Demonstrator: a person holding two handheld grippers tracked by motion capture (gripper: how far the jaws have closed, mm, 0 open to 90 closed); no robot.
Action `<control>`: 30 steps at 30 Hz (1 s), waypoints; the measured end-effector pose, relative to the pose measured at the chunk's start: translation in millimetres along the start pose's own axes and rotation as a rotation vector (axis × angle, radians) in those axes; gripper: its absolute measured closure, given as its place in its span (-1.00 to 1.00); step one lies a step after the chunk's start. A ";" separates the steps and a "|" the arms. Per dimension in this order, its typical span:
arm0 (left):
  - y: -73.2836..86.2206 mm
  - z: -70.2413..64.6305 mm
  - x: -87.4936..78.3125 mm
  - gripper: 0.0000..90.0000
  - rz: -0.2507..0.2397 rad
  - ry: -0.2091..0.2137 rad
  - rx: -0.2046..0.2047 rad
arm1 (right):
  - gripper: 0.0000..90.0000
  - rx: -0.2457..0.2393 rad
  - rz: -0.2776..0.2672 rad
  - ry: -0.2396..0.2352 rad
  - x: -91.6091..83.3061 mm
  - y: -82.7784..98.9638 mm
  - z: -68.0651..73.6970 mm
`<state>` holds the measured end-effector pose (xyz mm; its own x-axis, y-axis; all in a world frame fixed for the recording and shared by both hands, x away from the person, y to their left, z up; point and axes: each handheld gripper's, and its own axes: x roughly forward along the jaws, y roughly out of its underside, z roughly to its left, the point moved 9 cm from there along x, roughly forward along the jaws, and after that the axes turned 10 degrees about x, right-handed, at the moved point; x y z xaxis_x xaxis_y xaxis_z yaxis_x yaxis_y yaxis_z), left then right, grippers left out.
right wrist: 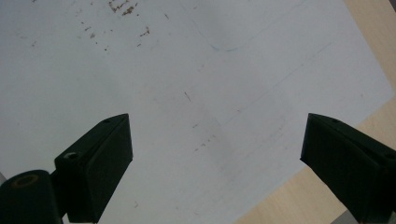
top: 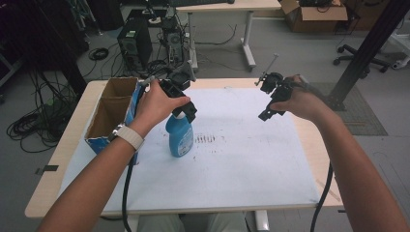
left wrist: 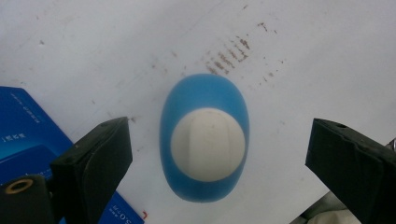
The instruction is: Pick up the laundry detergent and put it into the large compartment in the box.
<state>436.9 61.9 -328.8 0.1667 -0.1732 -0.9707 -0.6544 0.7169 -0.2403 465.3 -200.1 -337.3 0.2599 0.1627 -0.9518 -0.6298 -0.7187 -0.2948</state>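
Observation:
A blue spray bottle (top: 180, 137) with a white top stands upright on the white sheet (top: 232, 159), left of centre. My left gripper (top: 186, 112) hovers right above it, pointing down. In the left gripper view the bottle (left wrist: 204, 137) is seen from above, white cap in the middle, between the wide-open jaws and touching neither. My left gripper (left wrist: 217, 154) is open. My right gripper (top: 269, 112) is held above the right part of the sheet. In the right gripper view its jaws are spread wide over bare sheet (right wrist: 196, 93), so my right gripper (right wrist: 217, 154) is open with nothing between them.
An open cardboard box with blue sides (top: 113, 113) stands at the table's left edge, close to the bottle; its blue side (left wrist: 23, 135) shows beside the left jaw. Brown smudges (top: 207, 139) mark the sheet. The wooden table edge (right wrist: 369, 28) lies to the right. Computers and cables sit on the floor behind.

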 end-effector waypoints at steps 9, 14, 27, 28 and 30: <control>4.2 0.0 20.0 -0.84 0.020 0.003 -0.013 | -0.80 0.002 0.001 -0.003 2.4 0.1 -0.2; 6.4 0.4 26.8 -0.84 0.026 -0.001 -0.016 | -0.80 0.005 0.002 -0.004 2.8 1.0 -0.7; 8.5 -0.8 40.8 -0.82 0.035 -0.005 -0.022 | -0.80 0.004 0.003 -0.007 4.3 1.5 0.0; 8.9 -0.5 41.2 -0.82 0.037 -0.008 -0.019 | -0.80 0.005 0.004 -0.007 4.4 1.6 0.1; 9.1 -0.6 42.0 -0.81 0.036 -0.008 -0.019 | -0.80 0.004 0.004 -0.008 4.5 1.7 0.1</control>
<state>437.5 60.8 -371.8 0.1484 -0.1417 -0.9787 -0.6742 0.7096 -0.2050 465.4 -200.5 -342.1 0.2518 0.1649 -0.9536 -0.6339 -0.7164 -0.2913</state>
